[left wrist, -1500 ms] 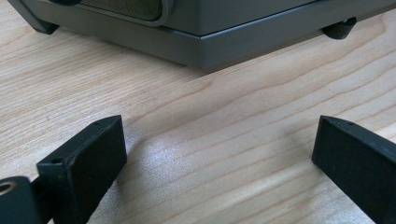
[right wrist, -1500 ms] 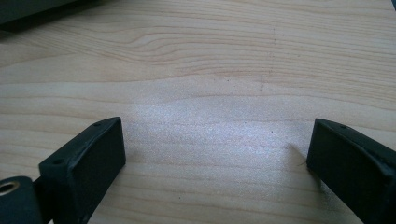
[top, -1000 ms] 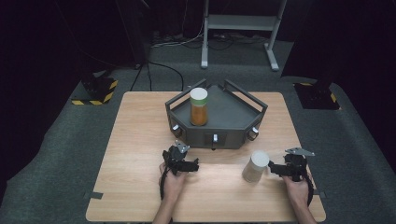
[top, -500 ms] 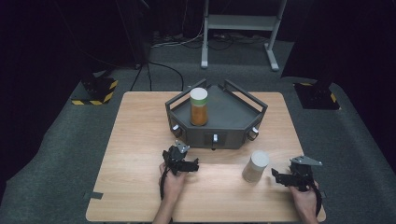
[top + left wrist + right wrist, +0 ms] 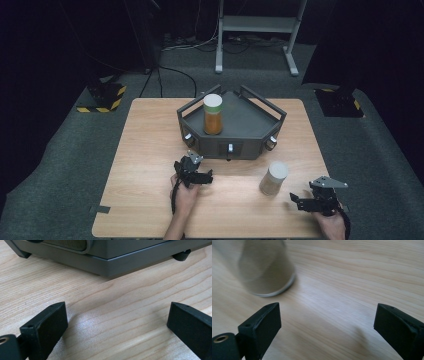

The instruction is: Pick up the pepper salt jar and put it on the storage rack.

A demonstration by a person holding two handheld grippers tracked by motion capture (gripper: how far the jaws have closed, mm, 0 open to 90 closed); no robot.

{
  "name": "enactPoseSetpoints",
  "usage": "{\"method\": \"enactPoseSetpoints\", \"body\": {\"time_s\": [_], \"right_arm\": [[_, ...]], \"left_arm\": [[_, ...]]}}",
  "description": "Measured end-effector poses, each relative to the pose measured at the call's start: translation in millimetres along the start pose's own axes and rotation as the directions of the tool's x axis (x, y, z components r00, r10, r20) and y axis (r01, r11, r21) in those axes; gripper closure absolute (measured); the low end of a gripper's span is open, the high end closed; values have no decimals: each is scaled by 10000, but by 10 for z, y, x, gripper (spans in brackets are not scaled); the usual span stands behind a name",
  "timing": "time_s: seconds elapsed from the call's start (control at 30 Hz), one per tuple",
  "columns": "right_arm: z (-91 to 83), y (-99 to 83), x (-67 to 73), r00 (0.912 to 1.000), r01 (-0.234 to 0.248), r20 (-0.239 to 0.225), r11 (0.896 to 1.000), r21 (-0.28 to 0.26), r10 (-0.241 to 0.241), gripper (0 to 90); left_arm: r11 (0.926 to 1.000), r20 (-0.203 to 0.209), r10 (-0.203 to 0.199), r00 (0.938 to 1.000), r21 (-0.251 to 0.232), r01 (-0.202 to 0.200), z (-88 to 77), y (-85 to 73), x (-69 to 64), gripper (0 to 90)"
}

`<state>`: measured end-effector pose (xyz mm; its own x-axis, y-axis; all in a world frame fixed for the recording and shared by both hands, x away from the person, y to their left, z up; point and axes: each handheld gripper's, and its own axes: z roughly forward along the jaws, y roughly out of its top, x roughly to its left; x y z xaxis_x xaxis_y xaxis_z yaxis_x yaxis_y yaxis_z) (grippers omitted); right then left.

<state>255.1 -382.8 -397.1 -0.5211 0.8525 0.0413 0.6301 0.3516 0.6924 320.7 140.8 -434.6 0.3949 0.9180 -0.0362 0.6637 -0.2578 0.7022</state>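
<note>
A wooden bench (image 5: 150, 165) fills the middle of the frame. At its upper centre sits a dark grey tray (image 5: 250, 122) holding an upright orange jar (image 5: 212, 115) with a pale lid. Lower right stands a white-capped jar (image 5: 273, 178). The right gripper (image 5: 299, 202), near it but apart, has its jaws spread, having just been opening with nothing between them. The left gripper (image 5: 202, 176) rests at lower centre.

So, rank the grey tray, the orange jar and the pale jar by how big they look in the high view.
1. grey tray, by far the largest.
2. orange jar, standing in the tray.
3. pale jar, on the table.
The two jars look close in size, and the pale one is nearer the camera, so their order is unsure.
</note>
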Motion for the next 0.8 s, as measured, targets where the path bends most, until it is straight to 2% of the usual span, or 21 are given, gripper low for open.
{"method": "enactPoseSetpoints", "body": {"time_s": [0.07,0.1,0.2,0.37,0.8], "right_arm": [[7,33,18,9994,183,-309,9998,1,-183,67],[7,33,18,9994,183,-309,9998,1,-183,67],[10,104,85,9958,603,-681,9981,-158,-612,67],[35,201,157,9915,964,-840,9947,-366,-991,66],[174,304,203,9874,1019,-1126,9913,-830,-1109,68]], "left_arm": [[10000,2,-7,10000,-9,7,0,-2,1,32],[10000,2,-7,10000,-9,7,0,-2,1,32],[10000,1,-8,10000,-8,8,0,-2,1,33],[10000,10,-10,10000,-4,10,-1,-1,4,33],[10000,5,-2,10000,2,2,-1,0,4,33]]}}
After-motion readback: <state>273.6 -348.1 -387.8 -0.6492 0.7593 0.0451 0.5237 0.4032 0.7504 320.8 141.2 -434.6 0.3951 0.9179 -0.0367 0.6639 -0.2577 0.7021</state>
